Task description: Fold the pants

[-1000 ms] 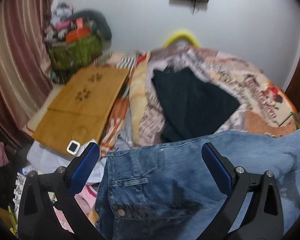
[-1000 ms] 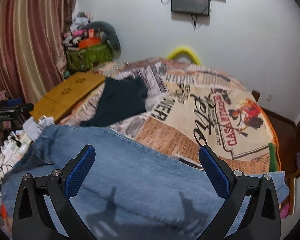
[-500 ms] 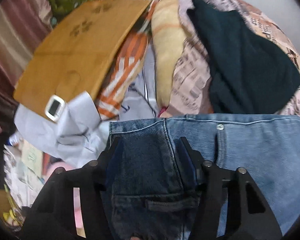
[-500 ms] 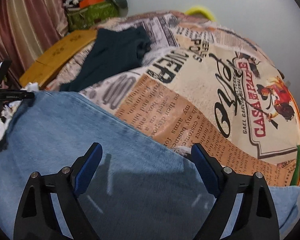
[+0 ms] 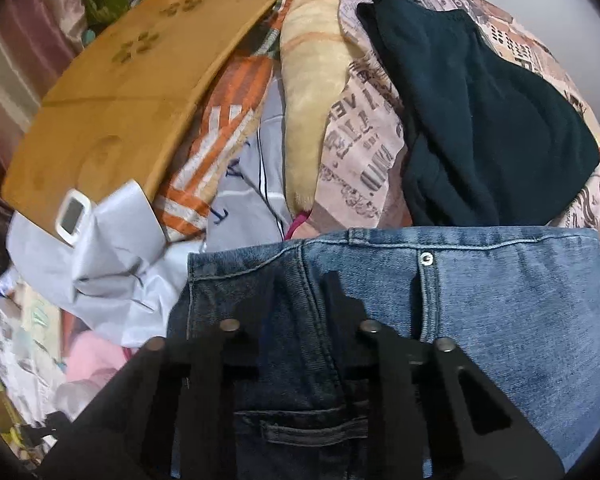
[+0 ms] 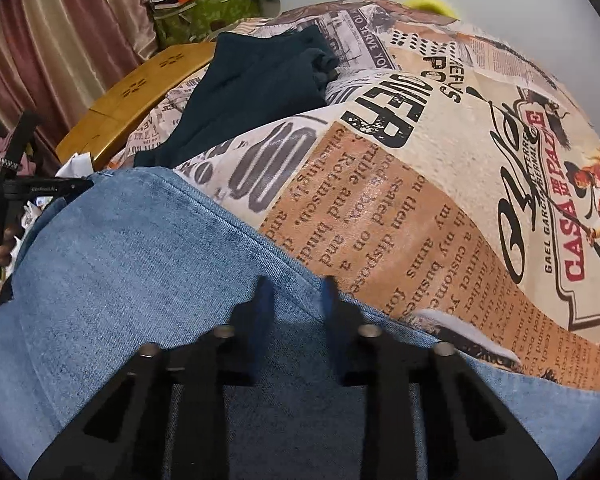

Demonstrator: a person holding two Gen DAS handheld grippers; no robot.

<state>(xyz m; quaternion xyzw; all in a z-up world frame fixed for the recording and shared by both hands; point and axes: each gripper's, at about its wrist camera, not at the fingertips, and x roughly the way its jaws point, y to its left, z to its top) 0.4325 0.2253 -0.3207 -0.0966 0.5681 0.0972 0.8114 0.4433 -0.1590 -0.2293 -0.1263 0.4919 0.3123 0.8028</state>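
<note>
A: On the bed, through the left wrist camera, the jeans [image 5: 480,312] lie spread with the waistband along their far edge. The left hand-held gripper [image 5: 296,300], wide apart a second ago, has drawn together and is clamped on a dark ridge of denim just below the waistband, above the back pocket

B: So the grasp is made. What else does that view hold?

A: One dark sweater [image 5: 480,112] on the printed bedspread [image 5: 360,152], well beyond the jeans. One wooden lap desk [image 5: 112,92] off to the left with one small white timer [image 5: 73,216] at its near corner, and one white shirt [image 5: 112,256] crumpled just beside the waistband

B: And the right wrist view?

A: Same pair of jeans [image 6: 132,264], the leg end this time. The right hand-held gripper [image 6: 296,300] was open half a second ago; now its blue pads [image 6: 263,304] sit close with a fold of denim pinched between them, right at the edge where cloth meets the bedspread [image 6: 420,208]. One sweater [image 6: 252,92] and the lap desk [image 6: 140,96] show beyond

B: Meaning for the fold?

A: Two grippers, both holding one pair of jeans, I'd judge the cloth is ready to be lifted and carried over; no fold is made yet
</note>
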